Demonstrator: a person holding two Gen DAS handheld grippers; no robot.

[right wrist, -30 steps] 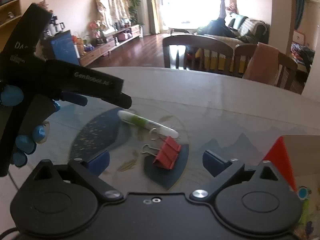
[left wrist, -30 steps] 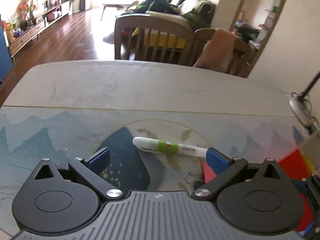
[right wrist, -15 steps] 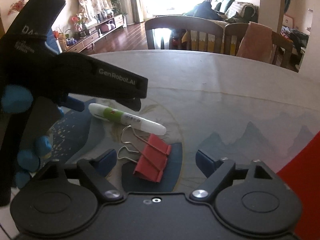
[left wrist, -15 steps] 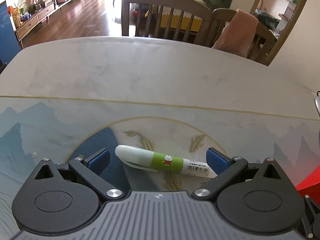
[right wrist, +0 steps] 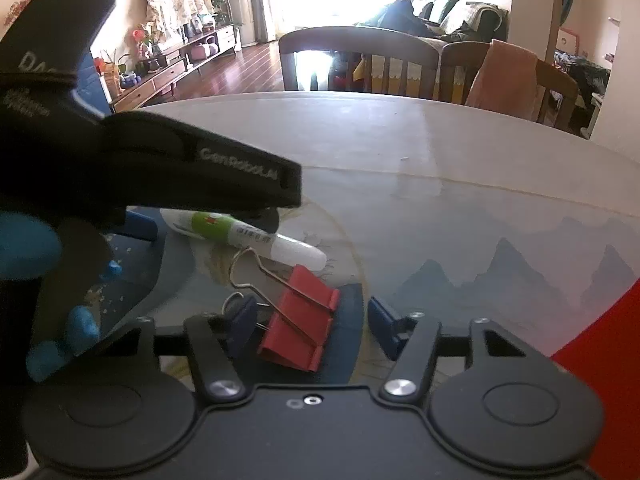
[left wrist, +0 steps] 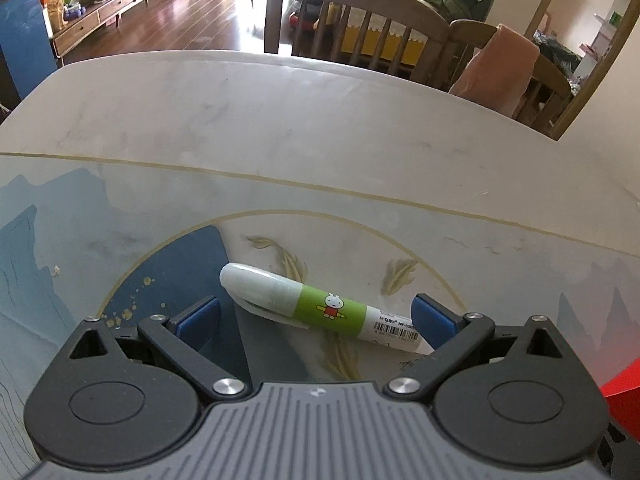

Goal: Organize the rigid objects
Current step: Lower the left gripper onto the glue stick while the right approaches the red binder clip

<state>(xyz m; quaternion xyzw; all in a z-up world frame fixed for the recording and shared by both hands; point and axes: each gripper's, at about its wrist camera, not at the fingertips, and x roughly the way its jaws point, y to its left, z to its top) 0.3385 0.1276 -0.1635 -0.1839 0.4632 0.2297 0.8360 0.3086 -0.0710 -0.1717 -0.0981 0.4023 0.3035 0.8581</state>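
A white pen with a green band [left wrist: 320, 308] lies on the patterned table mat [left wrist: 360, 208], across the gap between the blue pads of my left gripper [left wrist: 316, 316]. That gripper is open, and the pen's barcode end is close to the right pad. In the right wrist view a red binder clip [right wrist: 300, 328] with wire handles lies between the fingers of my right gripper [right wrist: 312, 324]. Its jaws are closing, with a gap still showing beside the clip's right edge. The left gripper [right wrist: 208, 220] appears there too, held by a blue-gloved hand [right wrist: 28, 240], over the pen [right wrist: 256, 236].
A red box corner [right wrist: 600, 380] sits at the right edge of the table and also shows in the left wrist view [left wrist: 624, 380]. Wooden chairs [left wrist: 352, 20] stand behind the table's far edge, one with a pink cloth [left wrist: 496, 68] over it.
Both grippers have come down toward the table. The pen now lies between the left fingers. The right jaws have narrowed around the red binder clip.
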